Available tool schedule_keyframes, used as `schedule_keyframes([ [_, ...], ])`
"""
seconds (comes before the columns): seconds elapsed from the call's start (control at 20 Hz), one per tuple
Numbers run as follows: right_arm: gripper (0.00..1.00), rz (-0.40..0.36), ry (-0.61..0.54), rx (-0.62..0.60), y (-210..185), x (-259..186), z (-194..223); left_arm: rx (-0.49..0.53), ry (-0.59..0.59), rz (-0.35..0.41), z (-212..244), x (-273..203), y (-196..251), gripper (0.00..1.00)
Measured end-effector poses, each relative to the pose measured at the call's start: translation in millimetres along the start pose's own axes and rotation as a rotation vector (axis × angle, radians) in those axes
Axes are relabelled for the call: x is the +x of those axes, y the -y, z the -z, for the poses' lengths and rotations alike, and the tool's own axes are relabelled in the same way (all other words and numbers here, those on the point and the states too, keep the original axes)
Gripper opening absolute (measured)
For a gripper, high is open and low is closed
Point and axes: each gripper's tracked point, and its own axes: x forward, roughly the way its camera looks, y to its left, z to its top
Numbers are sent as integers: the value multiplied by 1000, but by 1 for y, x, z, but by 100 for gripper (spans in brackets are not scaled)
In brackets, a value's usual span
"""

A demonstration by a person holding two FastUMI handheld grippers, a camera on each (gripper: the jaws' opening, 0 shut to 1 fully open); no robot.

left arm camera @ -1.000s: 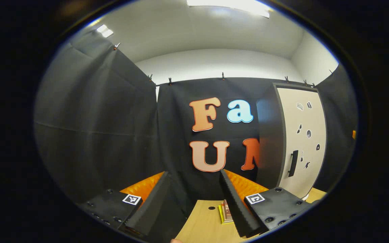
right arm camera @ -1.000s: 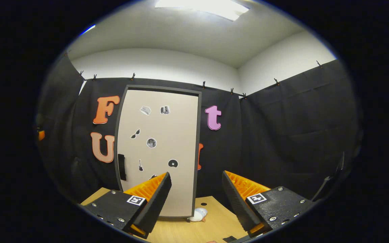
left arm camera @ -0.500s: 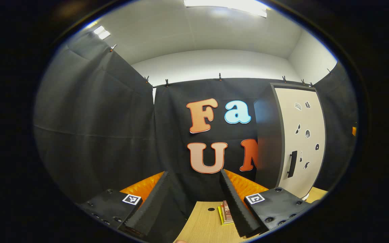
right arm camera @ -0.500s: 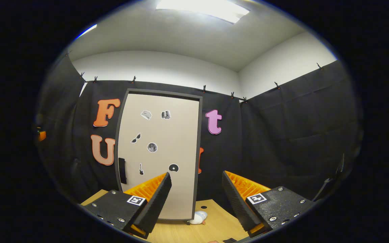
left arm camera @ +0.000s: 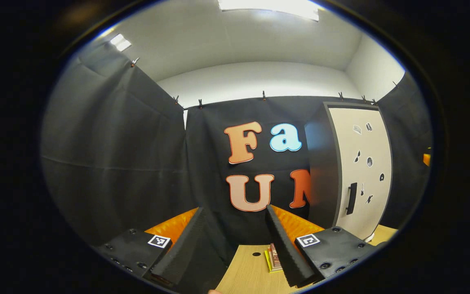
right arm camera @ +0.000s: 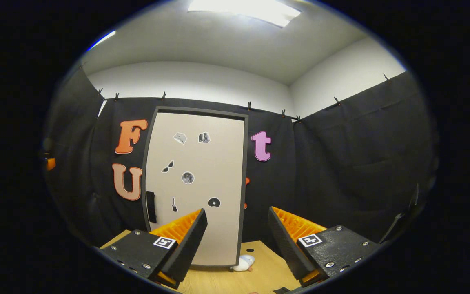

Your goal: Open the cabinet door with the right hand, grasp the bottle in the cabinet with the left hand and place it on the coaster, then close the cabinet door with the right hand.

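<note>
In the left gripper view, the left gripper [left arm camera: 235,241] hangs spread and empty above the pale wooden table [left arm camera: 247,273], a small stack of yellow and brown blocks [left arm camera: 273,258] just beyond its fingers. Further right stands the cabinet [left arm camera: 320,179], its beige door [left arm camera: 363,171] flush in the dark frame, a black vertical handle [left arm camera: 351,198] low on the left edge. The bottle sits behind that closed door, so its weight and finish cannot be judged; a grip around the body, below any cap, looks the safest bet.

In the right gripper view, the right gripper [right arm camera: 237,241] is likewise splayed wide, grasping nothing, well short of the door. The handle appears a stiff, slim bar standing off the panel, likely best pinched across its width and pulled on an arc. A small white object [right arm camera: 243,263] lies at the cabinet's foot.

The door carries only small picture stickers [right arm camera: 188,177]; no brand or readable writing shows. The coaster cannot be picked out with confidence.
</note>
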Motion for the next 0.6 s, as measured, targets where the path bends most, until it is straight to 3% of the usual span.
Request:
schedule_keyframes([
  [0.6,94,-202,-93,69,-122,53,46,-5,-18,-42,7,-22,-20,96],
])
